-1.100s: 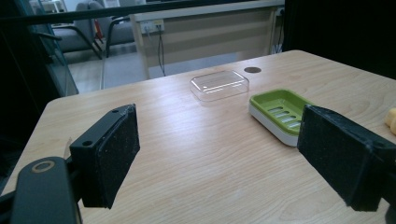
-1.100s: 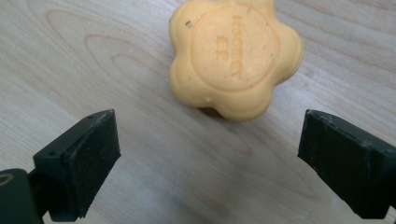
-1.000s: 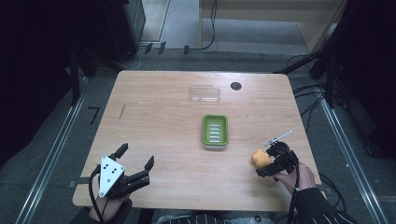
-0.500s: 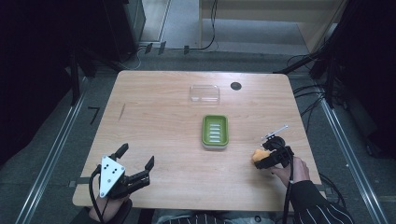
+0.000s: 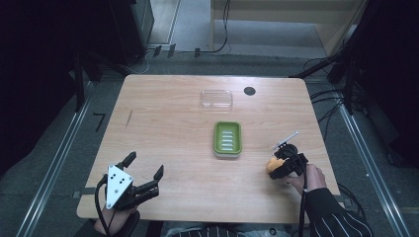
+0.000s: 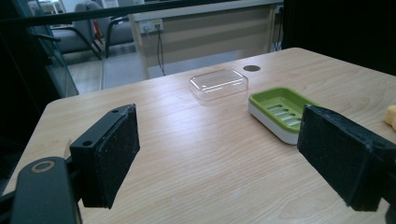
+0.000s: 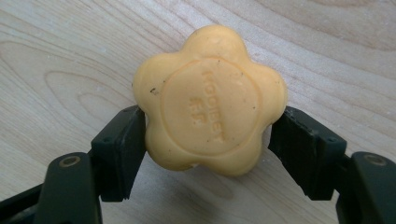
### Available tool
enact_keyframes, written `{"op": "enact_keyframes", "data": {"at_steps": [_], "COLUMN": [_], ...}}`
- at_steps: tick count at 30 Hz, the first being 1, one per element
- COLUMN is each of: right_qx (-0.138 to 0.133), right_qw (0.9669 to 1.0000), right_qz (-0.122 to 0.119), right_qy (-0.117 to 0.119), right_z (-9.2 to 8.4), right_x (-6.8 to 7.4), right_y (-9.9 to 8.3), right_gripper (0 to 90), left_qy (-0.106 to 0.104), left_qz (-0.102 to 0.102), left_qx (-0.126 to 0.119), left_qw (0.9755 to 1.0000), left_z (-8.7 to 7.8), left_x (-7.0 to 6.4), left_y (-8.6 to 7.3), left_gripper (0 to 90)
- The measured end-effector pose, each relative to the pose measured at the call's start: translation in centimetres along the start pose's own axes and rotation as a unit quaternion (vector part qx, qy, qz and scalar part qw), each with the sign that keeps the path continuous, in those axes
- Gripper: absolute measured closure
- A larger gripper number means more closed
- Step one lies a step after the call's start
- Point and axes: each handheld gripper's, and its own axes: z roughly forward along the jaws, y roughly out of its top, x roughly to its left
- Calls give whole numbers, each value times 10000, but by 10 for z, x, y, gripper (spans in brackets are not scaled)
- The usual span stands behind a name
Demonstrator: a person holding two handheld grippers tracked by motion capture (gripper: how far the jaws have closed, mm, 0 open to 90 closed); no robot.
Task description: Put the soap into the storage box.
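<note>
light wood surface (image 5: pixel 168 128), dark room around it. right gripper (image 5: pixel 279 165) at the near right edge, jaws just closed and now pinching a soap bar (image 7: pixel 210 99) from both sides: pale orange, flower-shaped with rounded lobes, raised round centre with embossed lettering too faint to read, a few dark specks. from above the soap is half covered by the gripper. left gripper (image 5: pixel 143 175) near left, jaws spread, nothing between. green soap dish (image 5: pixel 228 138) mid-surface, clear lid (image 5: pixel 216 98) behind it.
</note>
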Motion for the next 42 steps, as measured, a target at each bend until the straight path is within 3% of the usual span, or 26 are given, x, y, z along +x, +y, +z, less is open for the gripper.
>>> {"op": "enact_keyframes", "data": {"at_steps": [9,12,34,42], "right_qx": [250,379,229,13], "right_qw": [9995,9991,9992,9996], "right_qz": [-136,-136,-311,-281], "right_qy": [-113,-96,-84,-59], "right_z": [5,7,6,-2], "right_x": [2,3,0,-1], "right_y": [4,4,3,2], "right_gripper": [326,390,401,401], "left_qy": [4,-1,8,10], "left_qz": [6,7,2,3], "left_qx": [2,4,-7,-6], "left_qw": [10000,10000,10000,10000], "left_z": [0,0,0,0], "left_x": [0,0,0,0], "left_y": [0,0,0,0], "left_gripper": [130,130,130,130]}}
